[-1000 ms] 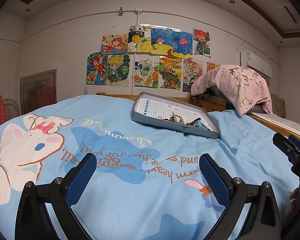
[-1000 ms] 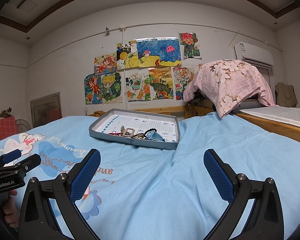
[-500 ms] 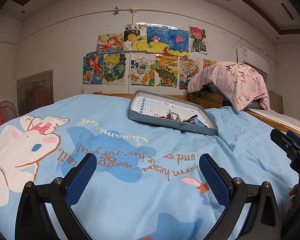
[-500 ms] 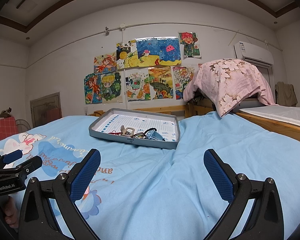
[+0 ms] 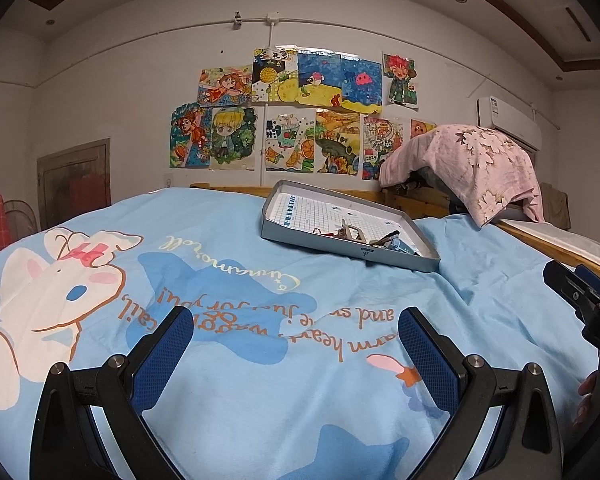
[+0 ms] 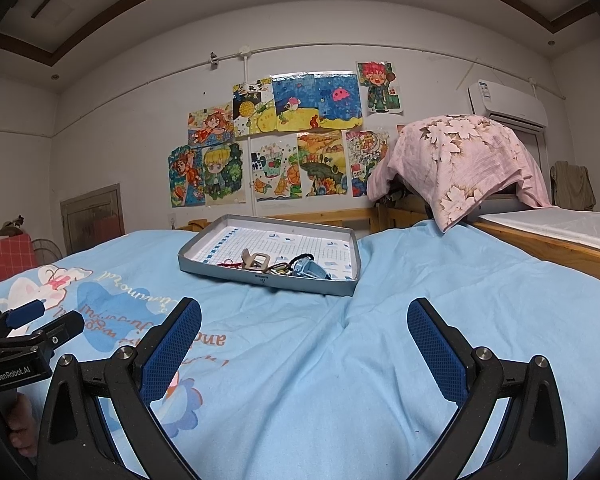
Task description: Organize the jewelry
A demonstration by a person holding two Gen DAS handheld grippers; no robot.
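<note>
**Both claws wide open above the bed; jewelry lies in the tray ahead**

Your left claw (image 5: 296, 340) is spread wide, its blue pads well apart, with nothing between them. It hangs over the light blue bedspread (image 5: 228, 400), above the printed orange lettering. Your right claw (image 6: 304, 334) is likewise spread wide and holds nothing; it hangs over a plain stretch of the same bedspread (image 6: 440, 280).

The grey tray (image 5: 300, 236) rests on the bedspread toward the far edge of the bed, well apart from both claws. From the left claw it lies ahead and to the right; from the right claw the tray (image 6: 204, 262) lies ahead and slightly left. Its floor is lined with white gridded paper.

The jewelry (image 5: 364, 236) is gathered in a small heap inside the tray, against the near wall and toward the near right corner. In the right wrist view the heap (image 6: 276, 266) shows a tan buckle-shaped piece (image 6: 256, 260), a red strand (image 6: 228, 263) at its left, a black loop (image 6: 302, 257) and a pale blue piece (image 6: 310, 269) at its right. Finer detail of the pieces cannot be made out.

A white rabbit print (image 5: 52, 300) occupies the left part of the bedspread. A pink flowered cloth (image 6: 456, 164) is draped past the far right corner of the bed. Colourful drawings (image 6: 284, 140) hang on the wall behind the tray.
</note>
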